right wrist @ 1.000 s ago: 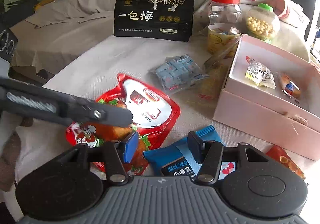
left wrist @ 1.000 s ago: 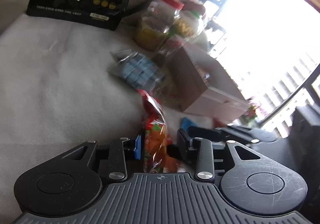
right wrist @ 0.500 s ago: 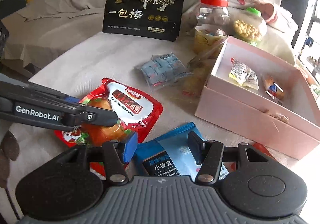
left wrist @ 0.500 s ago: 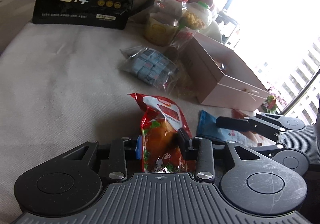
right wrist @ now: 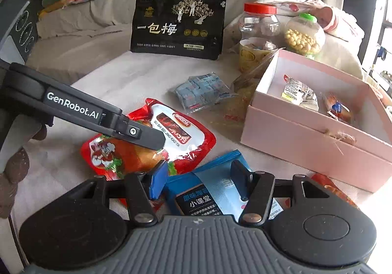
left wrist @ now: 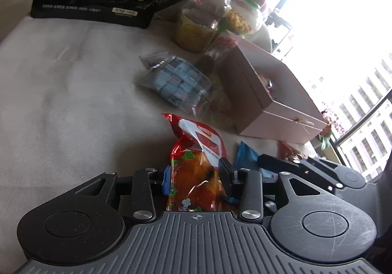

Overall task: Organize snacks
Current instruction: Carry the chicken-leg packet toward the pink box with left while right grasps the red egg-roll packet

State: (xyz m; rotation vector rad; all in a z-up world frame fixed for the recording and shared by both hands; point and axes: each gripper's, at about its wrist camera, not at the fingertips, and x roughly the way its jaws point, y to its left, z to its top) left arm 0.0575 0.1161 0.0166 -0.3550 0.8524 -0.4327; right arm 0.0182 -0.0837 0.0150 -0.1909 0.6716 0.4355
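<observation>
My left gripper [left wrist: 196,176] is shut on a red snack pouch [left wrist: 196,151], which stands on edge between its fingers; the pouch also shows in the right wrist view [right wrist: 171,132], with the left gripper's finger [right wrist: 137,132] across it. My right gripper [right wrist: 198,178] is open over a blue seaweed snack packet [right wrist: 210,190], its fingers on either side of the packet's top. An open pink box [right wrist: 316,132] at the right holds two or three small wrapped snacks [right wrist: 299,95].
A clear bag of blue-wrapped candies [right wrist: 203,90] lies mid-table. A black plum bag [right wrist: 178,26] stands at the back. A red-lid jar [right wrist: 259,36] and a green-lid jar [right wrist: 303,36] stand behind the box. An orange-red packet [right wrist: 328,185] lies by the box front.
My left gripper has closed on the red pouch and tipped it up on edge. My right gripper has moved nearer over the blue packet.
</observation>
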